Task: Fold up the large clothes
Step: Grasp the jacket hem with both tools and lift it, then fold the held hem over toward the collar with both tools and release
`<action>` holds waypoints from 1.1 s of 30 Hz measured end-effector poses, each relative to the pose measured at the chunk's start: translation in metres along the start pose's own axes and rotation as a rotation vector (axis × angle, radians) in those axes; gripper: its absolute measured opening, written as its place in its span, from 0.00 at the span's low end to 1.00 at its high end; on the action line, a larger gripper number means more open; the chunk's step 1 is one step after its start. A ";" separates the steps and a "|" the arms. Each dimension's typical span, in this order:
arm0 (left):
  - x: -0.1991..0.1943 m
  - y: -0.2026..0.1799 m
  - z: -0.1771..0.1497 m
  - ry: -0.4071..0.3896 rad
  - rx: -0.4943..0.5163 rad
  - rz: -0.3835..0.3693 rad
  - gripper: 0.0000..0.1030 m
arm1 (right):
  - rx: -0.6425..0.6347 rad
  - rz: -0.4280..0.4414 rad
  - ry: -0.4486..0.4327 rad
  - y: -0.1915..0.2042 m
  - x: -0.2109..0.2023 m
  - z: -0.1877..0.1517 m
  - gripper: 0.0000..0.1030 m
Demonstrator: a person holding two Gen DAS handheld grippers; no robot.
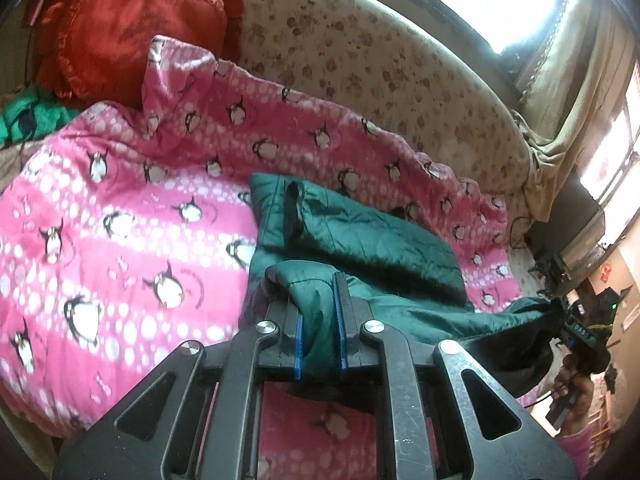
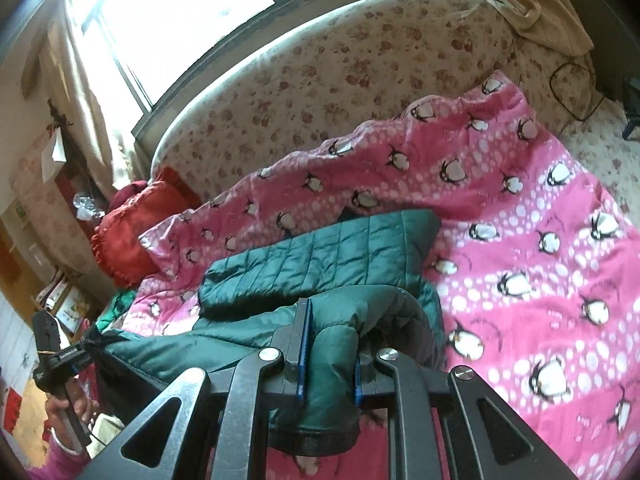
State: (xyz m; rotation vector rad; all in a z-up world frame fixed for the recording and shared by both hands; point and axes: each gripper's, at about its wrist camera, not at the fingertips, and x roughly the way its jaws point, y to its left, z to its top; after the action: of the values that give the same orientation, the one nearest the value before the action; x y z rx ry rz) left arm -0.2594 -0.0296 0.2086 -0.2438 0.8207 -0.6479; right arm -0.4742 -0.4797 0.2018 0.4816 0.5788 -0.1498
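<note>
On the pink penguin blanket (image 1: 120, 184) lay your dark green quilted jacket (image 1: 360, 232), puffy and stitched in panels, one sleeve folded across it. Your left gripper (image 1: 319, 320) was clamped on one bunched edge, your right gripper (image 2: 330, 344) on another, lifting both. Only "DAS" read clearly, on the right gripper's body.
</note>
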 end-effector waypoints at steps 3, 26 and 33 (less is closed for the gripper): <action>0.009 -0.002 0.009 -0.006 0.004 0.012 0.11 | -0.003 -0.014 0.002 -0.001 0.010 0.010 0.14; 0.086 -0.003 0.067 0.010 0.030 0.115 0.11 | 0.008 -0.153 0.027 -0.017 0.091 0.064 0.14; 0.120 0.006 0.088 0.026 -0.012 0.137 0.11 | -0.008 -0.201 0.042 -0.019 0.124 0.084 0.14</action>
State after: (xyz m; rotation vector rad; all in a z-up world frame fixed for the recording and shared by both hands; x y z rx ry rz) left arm -0.1308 -0.1029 0.1927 -0.1881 0.8591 -0.5183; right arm -0.3354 -0.5366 0.1871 0.4193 0.6684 -0.3291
